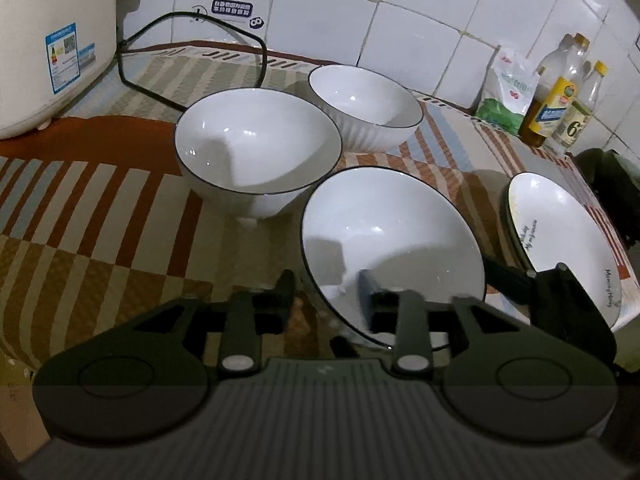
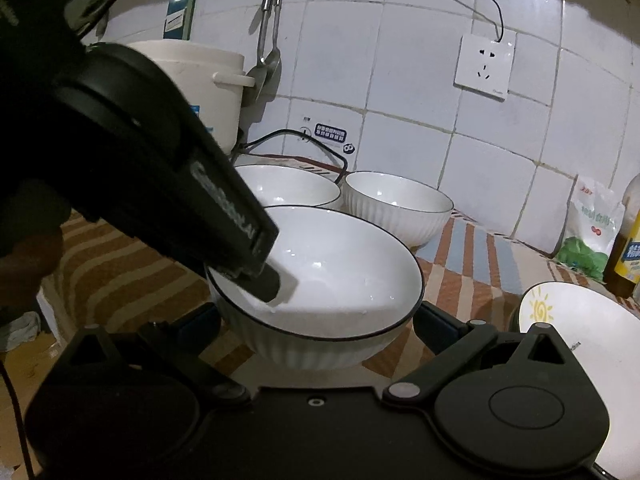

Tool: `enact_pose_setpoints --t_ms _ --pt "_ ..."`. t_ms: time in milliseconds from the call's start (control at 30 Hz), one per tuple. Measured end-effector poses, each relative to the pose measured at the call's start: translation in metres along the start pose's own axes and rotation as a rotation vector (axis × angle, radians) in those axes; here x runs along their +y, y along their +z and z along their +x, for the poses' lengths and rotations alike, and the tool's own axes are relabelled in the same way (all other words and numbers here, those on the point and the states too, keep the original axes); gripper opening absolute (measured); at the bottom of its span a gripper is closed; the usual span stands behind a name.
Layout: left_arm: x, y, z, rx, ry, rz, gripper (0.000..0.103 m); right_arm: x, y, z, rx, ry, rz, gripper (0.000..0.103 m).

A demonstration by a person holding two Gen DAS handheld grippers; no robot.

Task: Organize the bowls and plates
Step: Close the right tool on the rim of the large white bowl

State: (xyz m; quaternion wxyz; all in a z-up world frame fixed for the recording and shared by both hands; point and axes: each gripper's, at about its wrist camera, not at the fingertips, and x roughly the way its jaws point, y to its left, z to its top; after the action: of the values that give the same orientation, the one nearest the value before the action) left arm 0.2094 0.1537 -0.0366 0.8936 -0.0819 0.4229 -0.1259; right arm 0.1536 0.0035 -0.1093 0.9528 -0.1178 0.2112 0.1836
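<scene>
Three white, dark-rimmed bowls stand on the patterned cloth. The near bowl (image 1: 400,232) (image 2: 340,272) has its rim between the fingers of my left gripper (image 1: 326,280), one finger inside and one outside, with a gap to the rim, so it is open. In the right wrist view that inner finger (image 2: 270,280) dips into the bowl. My right gripper (image 2: 320,316) has its jaws spread wide, meeting both flanks of this bowl under the rim. A second bowl (image 1: 256,144) and a third bowl (image 1: 368,100) sit behind. A sun-print plate (image 1: 560,236) (image 2: 588,344) lies to the right.
A white rice cooker (image 1: 48,52) stands at the far left with a black cord (image 1: 240,36) looping behind the bowls. Oil bottles (image 1: 560,96) and a bag (image 1: 508,92) line the tiled wall at right. Ladles (image 2: 270,48) hang above; a wall socket (image 2: 484,66) sits higher.
</scene>
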Motion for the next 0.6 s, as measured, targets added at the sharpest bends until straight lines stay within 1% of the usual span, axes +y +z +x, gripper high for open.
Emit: enact_pose_setpoints --t_ms 167,267,333,367,400,433,467,500,533,600 --pt "0.007 0.002 -0.015 -0.041 0.008 0.027 0.064 0.002 0.001 -0.003 0.011 0.000 -0.021 0.103" --pt "0.010 0.005 -0.020 -0.057 0.010 0.041 0.064 0.002 0.001 -0.002 -0.002 0.001 -0.024 0.103" --pt "0.012 0.005 -0.020 -0.065 0.004 0.044 0.061 0.000 -0.001 -0.002 -0.001 0.008 -0.028 0.103" --pt "0.012 0.005 -0.019 -0.067 0.009 0.048 0.055 -0.001 -0.001 -0.002 0.002 0.015 -0.029 0.103" --pt "0.011 0.005 -0.018 -0.065 0.012 0.052 0.044 -0.002 -0.002 -0.002 0.012 0.020 -0.037 0.103" --pt "0.011 0.005 -0.016 -0.056 0.013 0.057 0.040 -0.003 -0.003 -0.001 0.033 0.017 -0.051 0.103" --pt "0.010 0.004 -0.013 -0.044 0.012 0.060 0.033 -0.003 -0.005 0.000 0.054 0.011 -0.072 0.103" --pt "0.009 0.004 -0.010 -0.039 0.014 0.061 0.029 -0.004 -0.007 0.001 0.068 -0.006 -0.095 0.103" --pt "0.009 0.003 -0.008 -0.039 0.014 0.061 0.029 -0.004 -0.009 0.000 0.067 -0.024 -0.106 0.103" --pt "0.008 0.001 -0.010 -0.051 0.023 0.065 0.029 -0.007 -0.010 -0.005 0.067 -0.032 -0.100 0.103"
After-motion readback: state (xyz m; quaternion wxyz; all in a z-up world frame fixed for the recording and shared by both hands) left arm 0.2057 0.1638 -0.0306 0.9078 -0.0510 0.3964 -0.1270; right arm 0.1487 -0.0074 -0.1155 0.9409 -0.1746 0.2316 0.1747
